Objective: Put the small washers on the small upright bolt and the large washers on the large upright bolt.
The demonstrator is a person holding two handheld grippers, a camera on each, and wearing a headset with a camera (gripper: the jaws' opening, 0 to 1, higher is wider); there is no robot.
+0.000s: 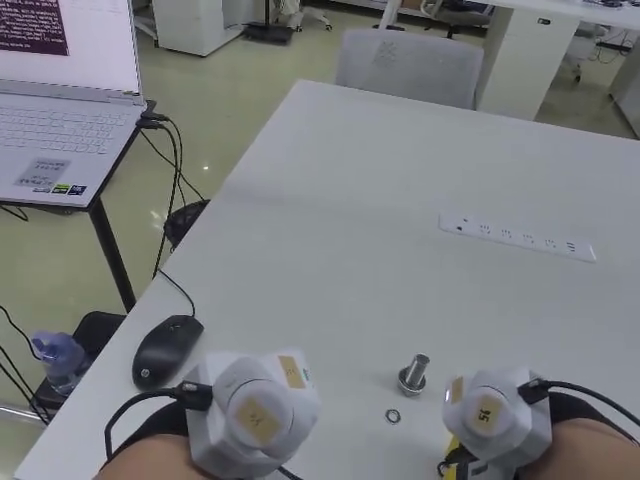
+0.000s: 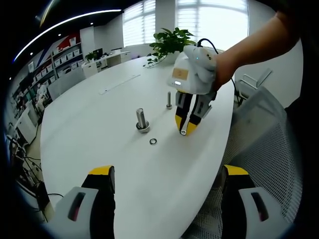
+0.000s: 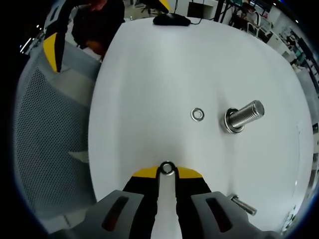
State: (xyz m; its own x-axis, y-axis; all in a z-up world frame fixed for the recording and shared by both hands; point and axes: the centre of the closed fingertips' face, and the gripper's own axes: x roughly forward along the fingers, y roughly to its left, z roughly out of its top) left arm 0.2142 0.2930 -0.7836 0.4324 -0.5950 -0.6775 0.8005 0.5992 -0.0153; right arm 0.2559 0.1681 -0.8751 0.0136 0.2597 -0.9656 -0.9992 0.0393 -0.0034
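The white table point(image 1: 400, 200) is the largest thing here. A grey chair point(image 1: 408, 62) stands at its far edge and an open laptop point(image 1: 60, 110) sits on a separate stand off its left edge. A white power strip point(image 1: 517, 238) lies towards the right edge and a black mouse point(image 1: 165, 350) lies by the near left edge, both well apart from the work. Nothing stands between the grippers and the bolts.

The left gripper point(image 2: 168, 173) is spread wide over the near edge, with nothing between its jaws. The right gripper point(image 3: 167, 172) is pinched on a small washer point(image 3: 167, 168) at its yellow tips.

The large bolt point(image 3: 242, 116) is silver and threaded. It stands upright close to the near edge, with a large washer point(image 3: 230, 124) around its base. The small bolt point(image 2: 169, 99) stands upright just beside the right gripper. A loose washer point(image 3: 198, 114) lies flat on the surface, just beside the large bolt.
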